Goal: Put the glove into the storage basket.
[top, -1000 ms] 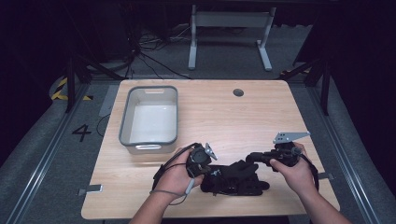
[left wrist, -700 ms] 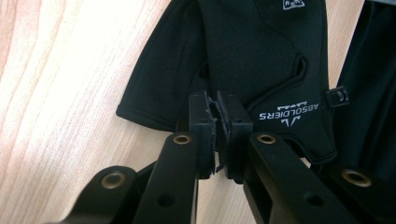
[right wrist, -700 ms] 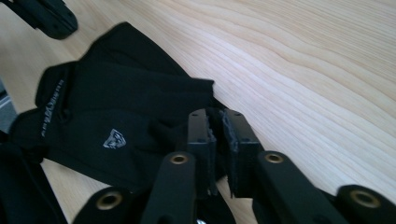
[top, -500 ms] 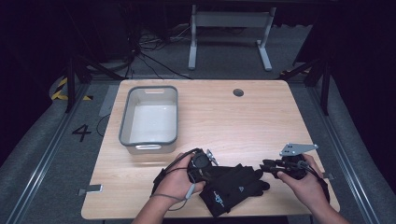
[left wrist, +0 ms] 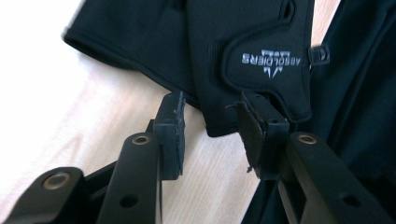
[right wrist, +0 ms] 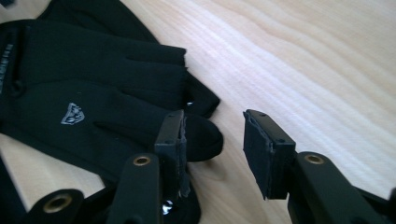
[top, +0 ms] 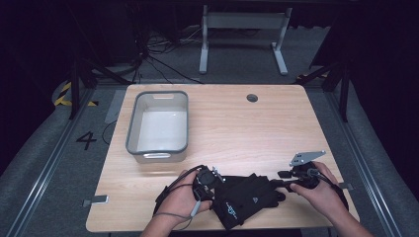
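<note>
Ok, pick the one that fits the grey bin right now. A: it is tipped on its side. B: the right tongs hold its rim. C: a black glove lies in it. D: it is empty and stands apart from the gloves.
D: in the high view the grey bin stands upright with a bare white floor, while the black gloves lie on the table nearer the person.

A light wooden table [top: 276, 128] with a round cable hole [top: 252, 98] stands on grey carpet [top: 44, 168]. Behind it, a white metal stand [top: 242, 39] and loose cables [top: 158, 54] sit in darkness. A "4" [top: 87, 140] marks the floor.
</note>
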A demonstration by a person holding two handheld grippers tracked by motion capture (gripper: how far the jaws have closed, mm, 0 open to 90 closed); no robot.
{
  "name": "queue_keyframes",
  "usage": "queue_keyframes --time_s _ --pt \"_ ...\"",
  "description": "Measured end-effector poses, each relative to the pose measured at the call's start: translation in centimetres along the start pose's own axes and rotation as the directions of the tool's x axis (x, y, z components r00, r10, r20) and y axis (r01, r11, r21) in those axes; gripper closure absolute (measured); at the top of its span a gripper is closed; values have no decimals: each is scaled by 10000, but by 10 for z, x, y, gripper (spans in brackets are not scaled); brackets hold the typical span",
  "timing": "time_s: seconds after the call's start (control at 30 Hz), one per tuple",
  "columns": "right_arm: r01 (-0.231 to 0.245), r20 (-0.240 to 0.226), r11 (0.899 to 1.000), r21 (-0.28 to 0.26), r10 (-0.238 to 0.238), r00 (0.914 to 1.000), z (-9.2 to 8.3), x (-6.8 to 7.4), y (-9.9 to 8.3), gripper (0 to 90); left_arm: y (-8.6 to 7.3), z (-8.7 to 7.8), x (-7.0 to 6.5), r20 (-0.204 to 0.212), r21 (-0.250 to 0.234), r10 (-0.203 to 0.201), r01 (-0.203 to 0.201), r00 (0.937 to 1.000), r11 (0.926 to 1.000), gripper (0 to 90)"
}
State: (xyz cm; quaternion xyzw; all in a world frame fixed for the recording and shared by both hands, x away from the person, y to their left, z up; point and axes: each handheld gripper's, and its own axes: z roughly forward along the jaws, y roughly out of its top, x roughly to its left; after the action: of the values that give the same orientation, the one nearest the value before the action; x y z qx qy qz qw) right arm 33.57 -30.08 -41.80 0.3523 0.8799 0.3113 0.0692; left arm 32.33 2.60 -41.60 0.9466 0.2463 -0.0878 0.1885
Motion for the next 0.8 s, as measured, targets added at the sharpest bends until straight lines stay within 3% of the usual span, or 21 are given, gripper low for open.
queue_keyframes --time_s 0.17,0.27,0.33,0.4,0.5,0.73,0.8 --pt "15 -364 9992 401 0 9993 9 -1 -1 604 1 8 1 190 252 -57 52 9998 9997 623" --pt "-41 -604 9984 562 75 9981 14 -2 -1 615 2 13 2 369 537 -31 11 9993 9986 682" --pt "-1 -615 9976 698 44 9981 15 -4 -2 672 3 15 2 436 669 18 -47 9990 9977 765" --pt "54 -511 9973 728 -17 9987 14 -5 -3 792 3 13 1 418 716 -3 -27 9991 9974 840" --pt "-58 -521 9982 591 89 9986 8 -6 -4 866 3 9 -1 380 616 15 -38 9993 9981 851" --pt "-343 -690 9990 273 361 9970 -10 -4 -2 881 6 -14 -9 678 79 297 -303 9973 9995 853" --pt "-512 -796 9986 150 522 9955 -18 -2 -1 882 9 -22 -12 517 -45 468 -466 9976 9989 853"
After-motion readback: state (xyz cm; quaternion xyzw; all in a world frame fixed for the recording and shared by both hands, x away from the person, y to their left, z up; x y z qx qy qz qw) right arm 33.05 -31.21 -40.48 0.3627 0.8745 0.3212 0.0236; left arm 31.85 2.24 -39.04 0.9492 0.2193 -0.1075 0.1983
